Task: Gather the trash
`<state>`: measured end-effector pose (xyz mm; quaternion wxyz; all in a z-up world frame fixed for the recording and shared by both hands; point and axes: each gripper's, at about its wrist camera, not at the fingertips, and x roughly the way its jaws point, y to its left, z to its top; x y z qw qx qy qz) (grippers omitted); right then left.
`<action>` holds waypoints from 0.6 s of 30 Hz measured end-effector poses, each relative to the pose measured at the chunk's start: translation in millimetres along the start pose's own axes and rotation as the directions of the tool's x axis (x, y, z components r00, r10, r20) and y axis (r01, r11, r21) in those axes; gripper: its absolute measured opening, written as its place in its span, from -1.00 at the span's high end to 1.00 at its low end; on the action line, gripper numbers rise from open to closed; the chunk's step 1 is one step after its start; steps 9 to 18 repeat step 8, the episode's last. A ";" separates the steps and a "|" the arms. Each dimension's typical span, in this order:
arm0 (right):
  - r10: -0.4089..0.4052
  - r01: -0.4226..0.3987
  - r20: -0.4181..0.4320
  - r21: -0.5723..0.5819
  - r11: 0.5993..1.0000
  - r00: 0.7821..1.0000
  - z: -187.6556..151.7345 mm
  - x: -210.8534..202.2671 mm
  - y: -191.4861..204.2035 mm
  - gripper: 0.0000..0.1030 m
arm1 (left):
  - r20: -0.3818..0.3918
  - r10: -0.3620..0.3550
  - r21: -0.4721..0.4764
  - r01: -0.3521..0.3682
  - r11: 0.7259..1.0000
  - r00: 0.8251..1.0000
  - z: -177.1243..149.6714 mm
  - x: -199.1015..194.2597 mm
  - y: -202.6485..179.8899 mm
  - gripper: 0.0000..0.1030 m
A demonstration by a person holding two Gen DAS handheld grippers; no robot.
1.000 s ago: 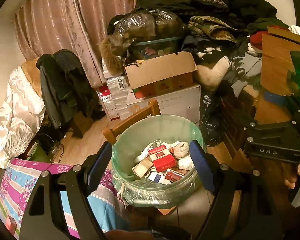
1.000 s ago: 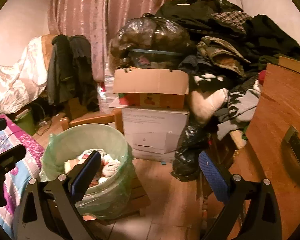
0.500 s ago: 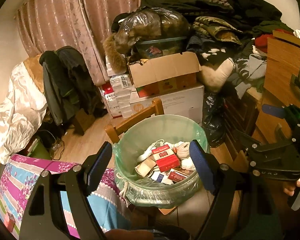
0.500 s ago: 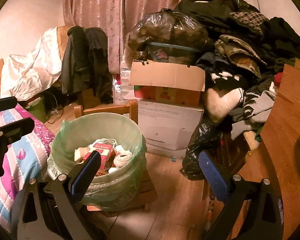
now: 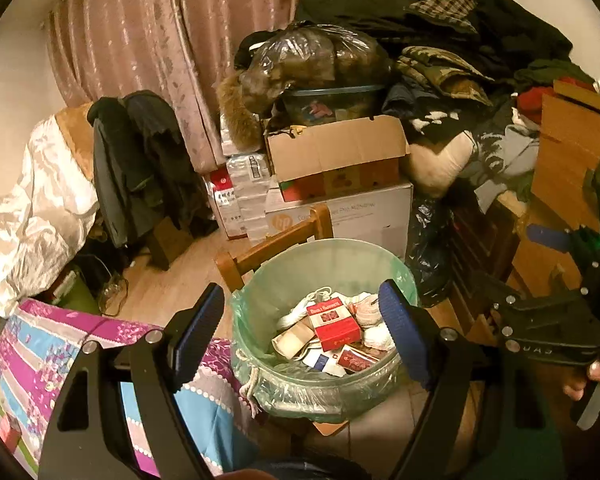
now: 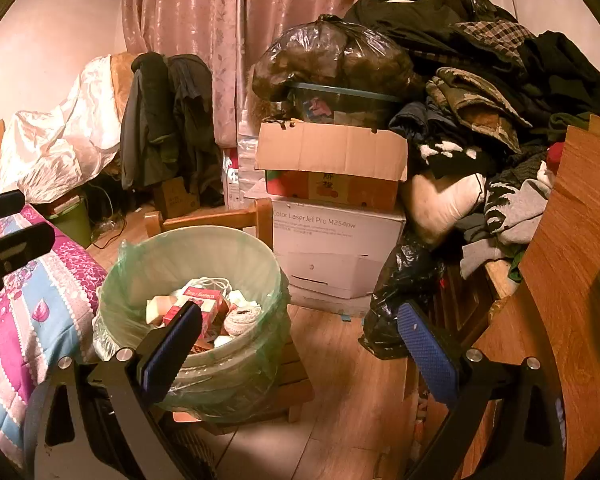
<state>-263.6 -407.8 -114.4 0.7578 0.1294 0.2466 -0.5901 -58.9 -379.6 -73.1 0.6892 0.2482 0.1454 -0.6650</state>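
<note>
The trash bin (image 5: 324,272), lined with a pale green plastic bag, stands on a low wooden stool (image 6: 296,376) on the floor, just beside a bed with a pink, blue and white quilt (image 5: 32,364). Inside it lie a red carton (image 5: 334,322), smaller red-and-white packets, crumpled white paper and a roll of white cord.

The left gripper (image 5: 302,320) hangs above the near rim of the bin, its blue-padded jaws spread wide with nothing between them. The right gripper (image 6: 300,332) hovers to the right of the bin over the wooden floor, jaws likewise wide apart and empty; a hand (image 5: 596,376) grips its handle.

Behind the bin a printer box (image 6: 336,248) carries an open cardboard box (image 6: 332,160), with a filled dark plastic bag (image 6: 332,56) on top. A heap of clothes (image 6: 480,80) rises to the right.
</note>
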 end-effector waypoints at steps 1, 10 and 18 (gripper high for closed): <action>-0.002 0.002 -0.003 -0.001 1.000 1.000 -0.2 0.8 -0.2 -0.90 | -0.010 0.009 0.001 -0.009 1.000 1.000 0.7 1.6 0.4 -0.48; 0.000 0.000 -0.009 -0.004 1.000 1.000 -1.6 -0.2 3.3 -0.90 | -0.058 0.033 -0.005 -0.033 0.999 0.998 -2.1 8.5 2.0 -0.48; 0.000 0.000 -0.009 -0.004 1.000 1.000 -1.6 -0.2 3.3 -0.90 | -0.058 0.033 -0.005 -0.033 0.999 0.998 -2.1 8.5 2.0 -0.48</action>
